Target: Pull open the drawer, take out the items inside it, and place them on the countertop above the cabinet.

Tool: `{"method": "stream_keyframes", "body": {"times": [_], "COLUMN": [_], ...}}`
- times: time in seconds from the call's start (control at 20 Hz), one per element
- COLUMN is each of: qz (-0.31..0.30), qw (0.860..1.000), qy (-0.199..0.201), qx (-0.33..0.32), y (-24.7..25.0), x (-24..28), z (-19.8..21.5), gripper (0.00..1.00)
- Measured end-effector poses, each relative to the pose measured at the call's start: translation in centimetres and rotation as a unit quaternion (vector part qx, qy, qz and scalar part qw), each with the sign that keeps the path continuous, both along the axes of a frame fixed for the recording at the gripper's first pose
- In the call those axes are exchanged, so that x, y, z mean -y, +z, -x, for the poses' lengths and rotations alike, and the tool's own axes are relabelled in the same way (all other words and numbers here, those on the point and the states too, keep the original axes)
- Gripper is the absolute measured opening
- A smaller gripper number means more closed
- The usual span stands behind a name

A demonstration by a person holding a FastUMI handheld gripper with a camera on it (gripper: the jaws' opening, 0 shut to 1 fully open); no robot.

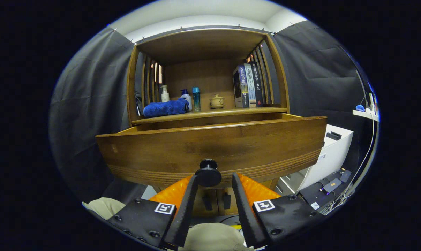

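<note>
Two fingers of my gripper [214,179] are sitting either side of the drawer's round knob [208,172], and honestly I can't tell if I've got it. The left finger [187,198] looks right up against it, the right one seems to have a gap, so call it a loose, partly open straddle rather than a proper squeeze.

The drawer [210,148] is already pulled well out from the cabinet [207,73], front panel close to me, far end under the countertop [210,113]. The panel blocks my view of whatever's inside.

What could go wrong, as I see it: if I keep tugging with only one finger touching, the knob slips out sideways. Pull too far and the drawer could come off its runners and drop, since there's plenty of it hanging out already. And the countertop's busy: a blue towel [165,107] on the left, bottles [195,99] behind it, a little lidded pot [217,101] in the middle, books [248,85] on the right. Setting things down carelessly could knock a bottle over.

Pose-wise I'm holding it low, below the drawer's top edge, pointing level and square at the front. I'd need to lift up and tip down to see in.
</note>
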State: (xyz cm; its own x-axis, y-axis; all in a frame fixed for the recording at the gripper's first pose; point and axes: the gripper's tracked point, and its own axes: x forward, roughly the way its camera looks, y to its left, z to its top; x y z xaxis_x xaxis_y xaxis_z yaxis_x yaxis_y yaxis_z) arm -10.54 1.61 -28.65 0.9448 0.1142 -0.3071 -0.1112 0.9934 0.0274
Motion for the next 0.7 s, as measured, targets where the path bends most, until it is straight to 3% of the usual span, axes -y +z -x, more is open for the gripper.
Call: {"method": "stream_keyframes", "body": {"times": [0.5, 0.7], "qz": [-0.009, -0.015], "qw": [1.000, 1.000], "qy": [0.022, 0.007], "qx": [-0.007, -0.010], "y": [-0.3, -0.7], "x": [-1.3, -1.1], "z": [-1.3, -1.8], "gripper": [0.70, 0.53]}}
